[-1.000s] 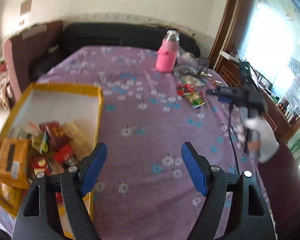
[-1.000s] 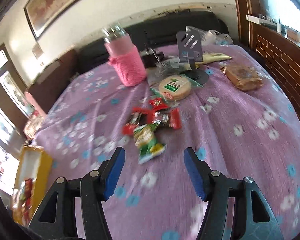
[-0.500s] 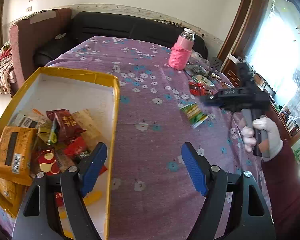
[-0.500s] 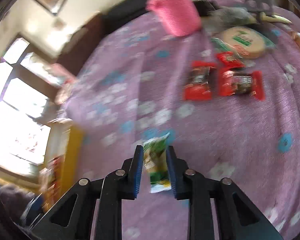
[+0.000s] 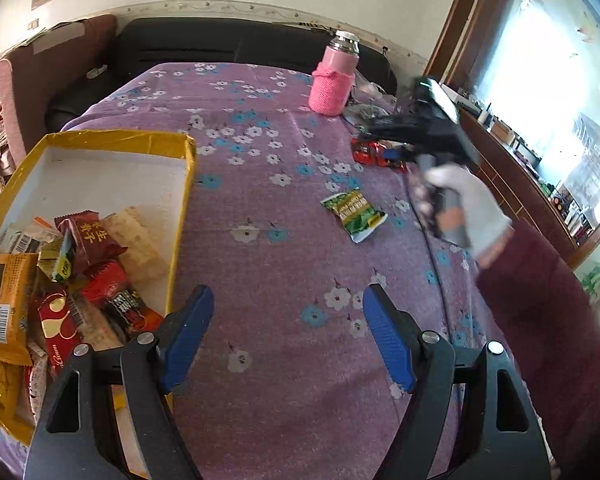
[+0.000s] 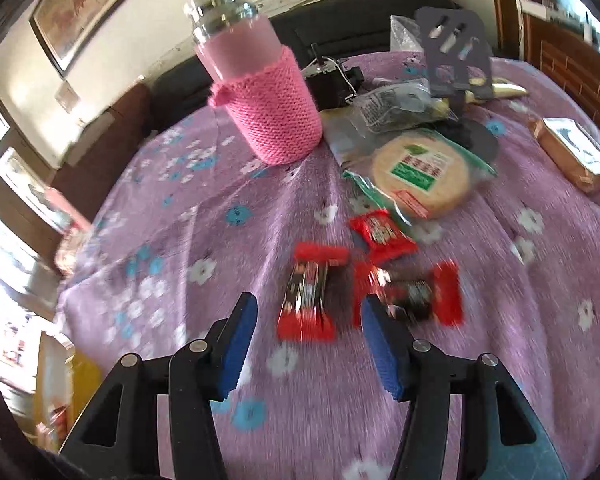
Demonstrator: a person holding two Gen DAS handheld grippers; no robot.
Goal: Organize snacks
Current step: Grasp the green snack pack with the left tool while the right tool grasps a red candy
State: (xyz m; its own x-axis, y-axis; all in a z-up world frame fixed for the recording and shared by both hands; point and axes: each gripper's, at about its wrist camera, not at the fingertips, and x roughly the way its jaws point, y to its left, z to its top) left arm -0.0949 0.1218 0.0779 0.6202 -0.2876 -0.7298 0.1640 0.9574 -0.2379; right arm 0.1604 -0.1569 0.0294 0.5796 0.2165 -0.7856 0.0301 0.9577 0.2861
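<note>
Left gripper [image 5: 288, 336] fingers wide apart, empty, over bare purple tablecloth [image 5: 284, 264] just beside yellow box [image 5: 180, 216] right wall — snacks piled in its near end. Green snack packet [image 5: 354, 214] lies alone mid-table, open cloth all around. Right gripper [image 6: 306, 346] jaws opening, nothing between — red wrappers [image 6: 310, 298] just ahead.

Snack box [image 5: 182, 184] left on table [image 5: 284, 264]; loose packet [image 5: 354, 214] right.
</note>
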